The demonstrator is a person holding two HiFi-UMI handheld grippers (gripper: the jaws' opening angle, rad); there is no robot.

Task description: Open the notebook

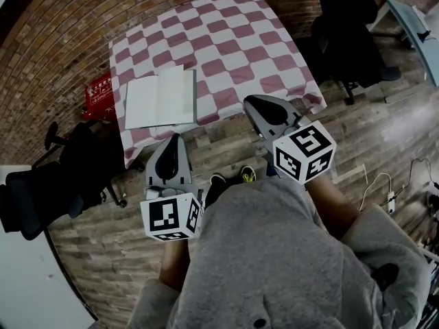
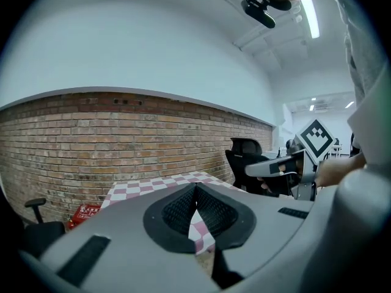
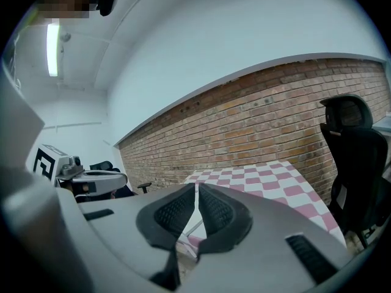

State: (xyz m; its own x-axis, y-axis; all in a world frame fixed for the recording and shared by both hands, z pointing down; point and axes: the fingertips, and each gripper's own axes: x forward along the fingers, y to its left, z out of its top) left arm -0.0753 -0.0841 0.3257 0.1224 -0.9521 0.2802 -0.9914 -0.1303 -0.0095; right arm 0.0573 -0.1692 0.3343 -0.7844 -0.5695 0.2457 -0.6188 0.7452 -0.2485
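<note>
Table (image 1: 226,40): covered in a pink and white check cloth, fills 12 o'clock of the head view, against a brick wall
Office chairs: one black chair (image 1: 343,40) at the table's 3 o'clock, another (image 1: 75,163) at its 8 o'clock
Notebook (image 1: 160,98): lies flat on the cloth towards the table's 8 o'clock corner, spread open with two blank white pages up and the spine running from 12 to 6 o'clock
Left gripper (image 1: 174,139): at the notebook's 6 o'clock, off the table's near edge and clear of the pages; its fingers are pressed together with nothing between them
Right gripper (image 1: 250,103): at the notebook's 3 o'clock, by the table's near edge and apart from the book; fingers together, nothing held
Done: the cover is turned back and the pages lie flat, so the opening looks complete
Left: nothing that the views show; both tools seem to be clear of the work
</note>
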